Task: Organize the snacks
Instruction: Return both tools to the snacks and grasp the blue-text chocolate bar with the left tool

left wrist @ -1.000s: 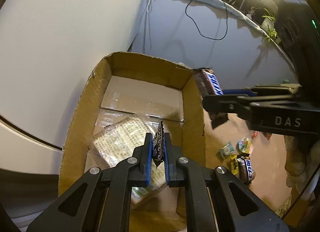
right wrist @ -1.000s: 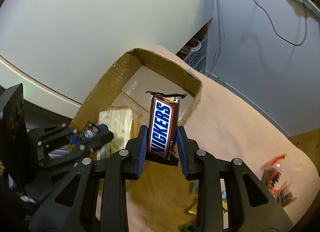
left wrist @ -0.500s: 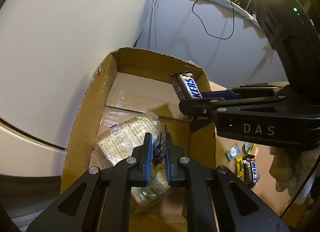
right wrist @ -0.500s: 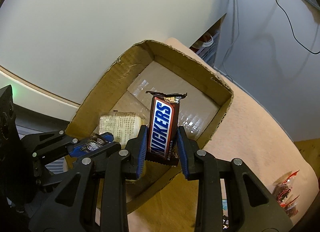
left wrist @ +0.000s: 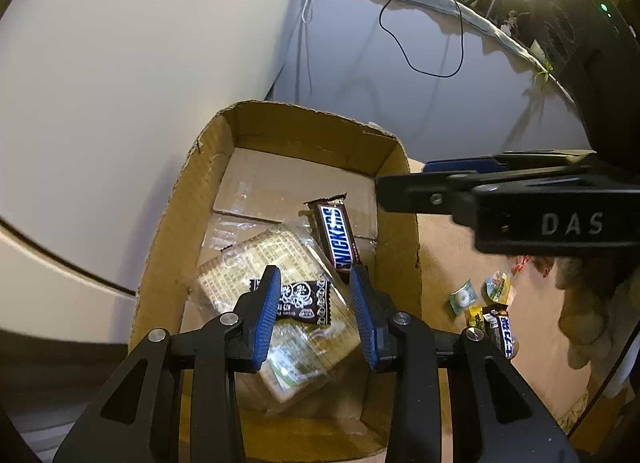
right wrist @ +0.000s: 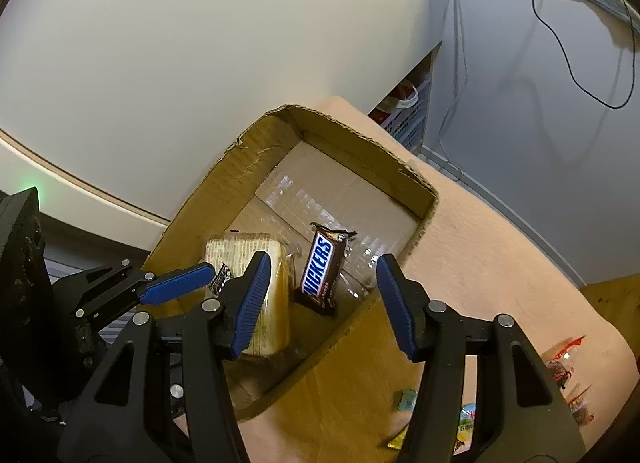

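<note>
An open cardboard box (left wrist: 180, 199) holds a clear pack of crackers (left wrist: 256, 263), a Snickers bar (left wrist: 335, 237) and a small dark candy (left wrist: 306, 299). My left gripper (left wrist: 316, 287) hangs over the box with its jaws opening. The candy lies loose on the cracker pack between the pads, which do not press on it. My right gripper (right wrist: 322, 263) is also opening above the box (right wrist: 224, 179). The Snickers bar (right wrist: 320, 275) stands tilted against the near wall, free of both pads. From the side, the right gripper (left wrist: 404, 179) reaches over the box's right wall.
Several loose wrapped snacks (left wrist: 492, 303) lie on the peach cloth right of the box, with red wrappers (right wrist: 564, 367) further out. A person's hand (left wrist: 580, 303) holds the right gripper. A white wall stands behind the box, and a crate (right wrist: 404, 119) sits below the table's far edge.
Both grippers opened. The Snickers bar left the right jaws and dropped into the box. The dark candy left the left jaws and fell onto the cracker pack.
</note>
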`<state>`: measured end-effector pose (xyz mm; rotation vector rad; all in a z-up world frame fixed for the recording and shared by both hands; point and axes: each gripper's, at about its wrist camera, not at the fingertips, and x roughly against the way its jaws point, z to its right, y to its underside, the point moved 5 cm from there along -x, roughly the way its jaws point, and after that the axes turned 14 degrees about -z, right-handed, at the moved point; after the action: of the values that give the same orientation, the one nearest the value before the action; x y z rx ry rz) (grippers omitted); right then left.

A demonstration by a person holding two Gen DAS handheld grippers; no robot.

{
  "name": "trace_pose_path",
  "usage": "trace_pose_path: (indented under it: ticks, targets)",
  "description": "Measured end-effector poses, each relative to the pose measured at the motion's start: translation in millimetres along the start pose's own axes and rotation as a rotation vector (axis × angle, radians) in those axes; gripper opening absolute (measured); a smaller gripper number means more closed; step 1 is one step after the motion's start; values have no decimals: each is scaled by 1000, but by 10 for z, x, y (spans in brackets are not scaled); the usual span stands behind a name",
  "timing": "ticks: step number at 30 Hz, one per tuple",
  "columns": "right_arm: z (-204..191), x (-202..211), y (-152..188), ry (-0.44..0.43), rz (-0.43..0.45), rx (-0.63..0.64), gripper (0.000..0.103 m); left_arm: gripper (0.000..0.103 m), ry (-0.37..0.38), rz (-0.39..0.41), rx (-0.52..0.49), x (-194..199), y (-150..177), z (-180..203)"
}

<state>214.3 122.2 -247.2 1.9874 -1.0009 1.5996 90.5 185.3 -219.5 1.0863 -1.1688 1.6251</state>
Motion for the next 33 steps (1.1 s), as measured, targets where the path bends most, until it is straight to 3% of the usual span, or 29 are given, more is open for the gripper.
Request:
trace_pose_path:
  ticks: [8,15,22,27,31,33]
  targets:
    - [252,265,444,12,18,-19,58,34,26,12,-34,135,156,218]
    - [753,406,1140,27,16,-129,58,34,81,5,-78,148,320,594]
    - [1112,259,1846,82,-37,-220,58,34,135,-52,-124,-24,466,986]
    - [1161,84,2172,100,-61,-205,58,34,180,-104,-160,-189,528,1274]
    - [1103,-36,2308,108,-68,-142,43,34,217,-153,-188,-351,568,1491]
    - [1056,-75,2341,104,-66,-114,39,28,247,-191,-191,-459,572,1594]
